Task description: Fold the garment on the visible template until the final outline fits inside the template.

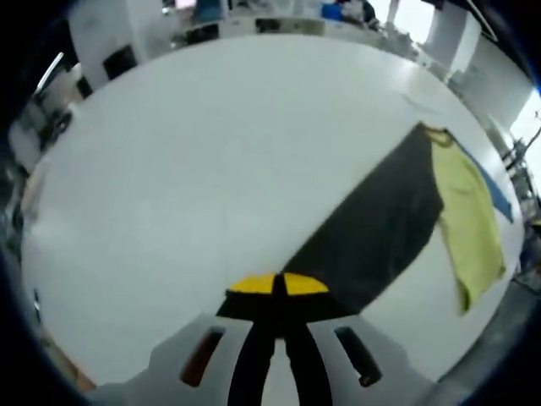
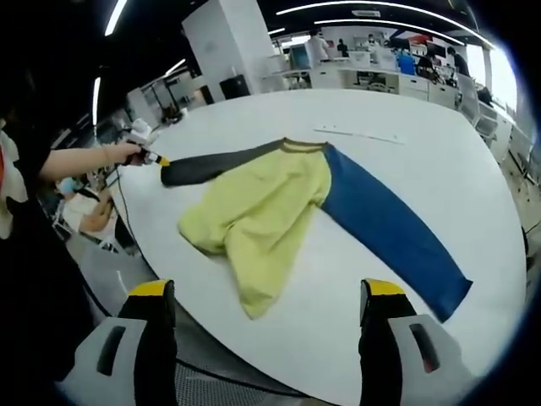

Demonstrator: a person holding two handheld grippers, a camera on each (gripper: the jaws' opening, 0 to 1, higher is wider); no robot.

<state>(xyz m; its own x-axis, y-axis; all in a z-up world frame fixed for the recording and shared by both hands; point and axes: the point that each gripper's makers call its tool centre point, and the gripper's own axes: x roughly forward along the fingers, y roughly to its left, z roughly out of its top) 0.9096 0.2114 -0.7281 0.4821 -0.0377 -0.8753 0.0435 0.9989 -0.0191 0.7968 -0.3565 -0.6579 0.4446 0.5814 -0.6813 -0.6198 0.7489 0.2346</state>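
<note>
The garment has a yellow body (image 2: 262, 207), a black sleeve (image 2: 215, 165) and a blue sleeve (image 2: 393, 228), and lies flat on the white table (image 2: 423, 144). My left gripper (image 1: 279, 285) is shut on the cuff of the black sleeve (image 1: 372, 224), which stretches away toward the yellow body (image 1: 469, 220) and a strip of blue sleeve (image 1: 499, 193). In the right gripper view the left gripper (image 2: 150, 157) sits at the table's left edge, held by a person's hand. My right gripper (image 2: 268, 292) is open above the near table edge, just short of the yellow hem.
A thin pale strip (image 2: 359, 134) lies on the table beyond the collar. The wide bare table (image 1: 211, 161) spreads left of the black sleeve. Desks, chairs and people stand in the background; the floor drops off below the near edge.
</note>
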